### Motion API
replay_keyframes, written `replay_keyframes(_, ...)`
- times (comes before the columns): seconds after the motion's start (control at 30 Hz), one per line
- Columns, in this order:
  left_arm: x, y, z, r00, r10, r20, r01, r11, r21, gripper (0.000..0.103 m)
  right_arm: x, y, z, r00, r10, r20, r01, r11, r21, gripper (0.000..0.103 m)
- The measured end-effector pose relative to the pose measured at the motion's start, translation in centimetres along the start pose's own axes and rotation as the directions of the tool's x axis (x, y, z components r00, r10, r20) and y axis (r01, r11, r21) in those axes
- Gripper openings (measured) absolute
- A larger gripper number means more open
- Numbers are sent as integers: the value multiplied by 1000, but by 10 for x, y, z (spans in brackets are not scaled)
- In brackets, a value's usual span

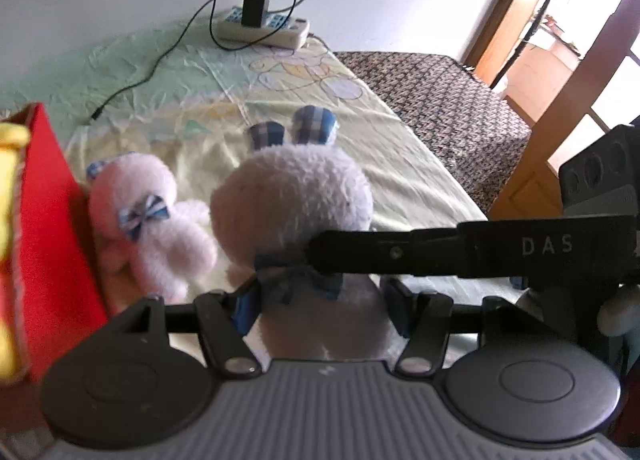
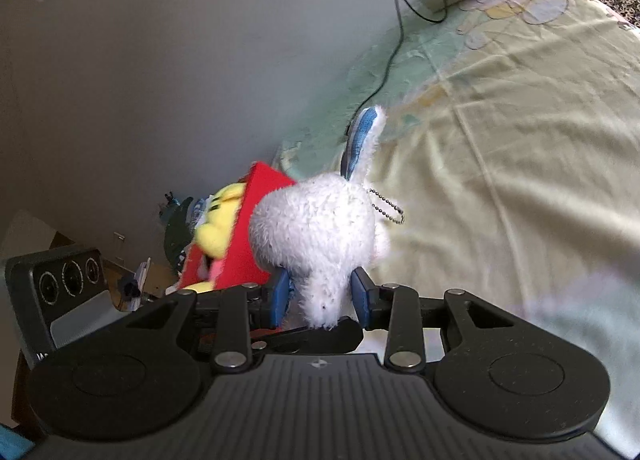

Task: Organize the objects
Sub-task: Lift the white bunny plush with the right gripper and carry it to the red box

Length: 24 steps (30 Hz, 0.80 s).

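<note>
Both grippers clamp one rabbit (image 1: 292, 196) each; the red box (image 1: 52, 220) (already holding a yellow toy (image 2: 218, 220)) lies at nine o'clock, nearer the left gripper (image 1: 320, 300) than the right gripper (image 2: 322, 294).

A large white plush rabbit (image 1: 292, 196) with blue-checked ears and a blue-checked bow at its neck stands upright above the bed (image 1: 408, 164), its body clamped between blue pads. A smaller white plush rabbit (image 1: 148, 216) with the same kind of bow lies on the sheet just beside it, leaning against the wall of a red box (image 1: 52, 212). A third fluffy white rabbit (image 2: 316, 228), with one blue-lined ear raised and a ball chain on its head, is gripped by its lower body. A yellow plush toy (image 2: 220, 220) sits inside the box.
</note>
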<state>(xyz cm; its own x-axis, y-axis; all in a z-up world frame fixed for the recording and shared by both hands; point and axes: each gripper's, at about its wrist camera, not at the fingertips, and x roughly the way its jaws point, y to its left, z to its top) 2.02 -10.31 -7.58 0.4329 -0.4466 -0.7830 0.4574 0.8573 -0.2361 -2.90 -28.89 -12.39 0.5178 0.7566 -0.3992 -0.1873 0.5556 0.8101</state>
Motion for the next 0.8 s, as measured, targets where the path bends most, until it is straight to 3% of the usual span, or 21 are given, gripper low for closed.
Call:
replay_keyframes(0.23,-54,15,-17,997,-27,72,24,998,52,62,5,49,-19,997,45,62,-43,999,-32,36)
replay_keyframes(0.47,-112,42,-26,982,-43,183,27,996,90,62,21,97,-33,986,102,129,-90,991,-96,36)
replay_keyframes(0.8,-159,94,-40,967,-9,254,-9,998,68,62,68,143,-46,977,174,123,-150,971,-186,36)
